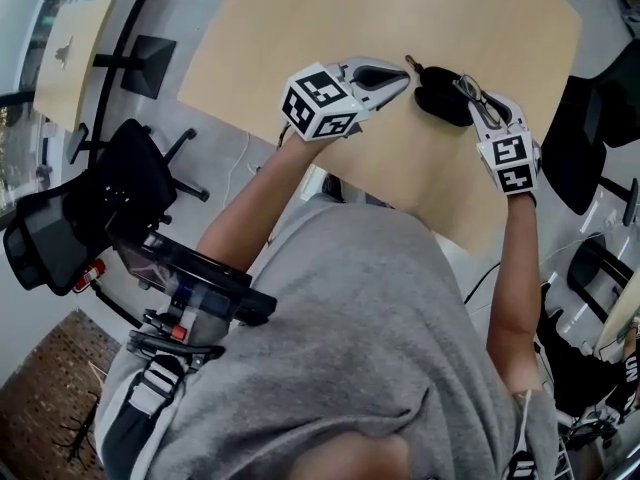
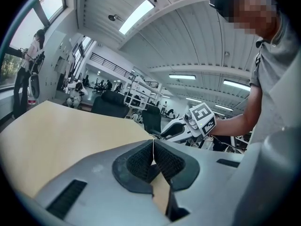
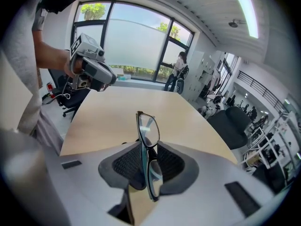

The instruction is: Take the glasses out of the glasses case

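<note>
Dark-framed glasses [image 3: 148, 140] stand folded and upright between the pads of my right gripper [image 3: 146, 166], which is shut on them. In the head view the glasses [image 1: 481, 99] hang just right of and above the black glasses case [image 1: 438, 95], which lies on the wooden table [image 1: 300, 28] near its front edge. My left gripper [image 1: 398, 78] hovers just left of the case with its pads pressed together and nothing between them [image 2: 153, 150]. From the left gripper view, the right gripper [image 2: 175, 128] shows beyond the jaws.
Black office chairs [image 1: 90, 208] stand on the floor to the left and another [image 1: 585, 138] to the right of the table. A small wooden side table [image 1: 70, 53] stands at the far left. Beyond the case the tabletop is bare.
</note>
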Action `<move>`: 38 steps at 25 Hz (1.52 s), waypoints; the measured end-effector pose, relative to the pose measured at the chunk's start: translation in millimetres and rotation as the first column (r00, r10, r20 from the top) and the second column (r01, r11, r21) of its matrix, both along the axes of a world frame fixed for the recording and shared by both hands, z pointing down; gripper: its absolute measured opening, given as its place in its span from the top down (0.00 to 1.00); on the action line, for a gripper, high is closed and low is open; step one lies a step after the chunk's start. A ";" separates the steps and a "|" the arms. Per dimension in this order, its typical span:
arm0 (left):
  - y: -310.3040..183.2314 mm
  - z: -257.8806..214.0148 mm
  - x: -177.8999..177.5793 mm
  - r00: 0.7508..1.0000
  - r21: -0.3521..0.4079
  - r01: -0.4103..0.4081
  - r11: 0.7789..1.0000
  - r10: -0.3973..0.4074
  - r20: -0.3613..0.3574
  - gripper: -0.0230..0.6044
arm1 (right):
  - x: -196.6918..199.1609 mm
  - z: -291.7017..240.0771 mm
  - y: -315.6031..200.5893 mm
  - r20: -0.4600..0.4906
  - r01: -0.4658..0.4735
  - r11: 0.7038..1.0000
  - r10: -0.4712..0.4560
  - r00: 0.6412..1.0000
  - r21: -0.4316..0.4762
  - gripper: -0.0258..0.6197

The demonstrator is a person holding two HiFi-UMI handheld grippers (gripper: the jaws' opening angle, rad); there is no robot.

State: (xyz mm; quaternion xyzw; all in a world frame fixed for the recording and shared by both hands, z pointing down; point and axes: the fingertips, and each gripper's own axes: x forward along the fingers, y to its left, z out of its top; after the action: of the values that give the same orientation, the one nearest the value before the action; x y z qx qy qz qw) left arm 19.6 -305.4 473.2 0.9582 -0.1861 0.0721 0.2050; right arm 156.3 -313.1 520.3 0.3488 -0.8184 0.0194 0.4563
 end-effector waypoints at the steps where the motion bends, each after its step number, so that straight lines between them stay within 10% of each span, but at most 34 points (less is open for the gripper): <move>1: 0.6 -1.7 0.8 1.000 0.004 -0.004 1.000 0.004 -0.003 0.95 | 5.1 -3.1 0.2 0.001 -0.012 1.000 0.012 1.000 0.006 0.80; 17: 20.2 5.8 -22.8 1.000 -0.030 0.015 0.999 -0.015 0.023 0.95 | 118.5 39.6 -16.5 -0.005 -0.270 0.962 0.270 0.963 -0.045 0.82; 28: 16.3 27.1 -27.9 0.997 -0.100 0.055 0.993 -0.049 0.062 0.95 | 165.0 138.8 -40.6 -0.087 -0.342 0.922 0.331 0.940 -0.183 0.82; 38: 9.2 20.5 -22.1 0.997 -0.113 0.058 0.992 -0.051 0.062 0.95 | 187.3 125.1 -51.2 -0.128 -0.371 0.907 0.351 0.927 -0.198 0.82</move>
State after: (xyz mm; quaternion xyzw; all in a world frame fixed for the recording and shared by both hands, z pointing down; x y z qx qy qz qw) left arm -2.5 -296.2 493.6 0.9367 -0.2139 0.1054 0.2562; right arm 343.6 -364.3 645.4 0.4425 -0.7112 0.1777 0.5166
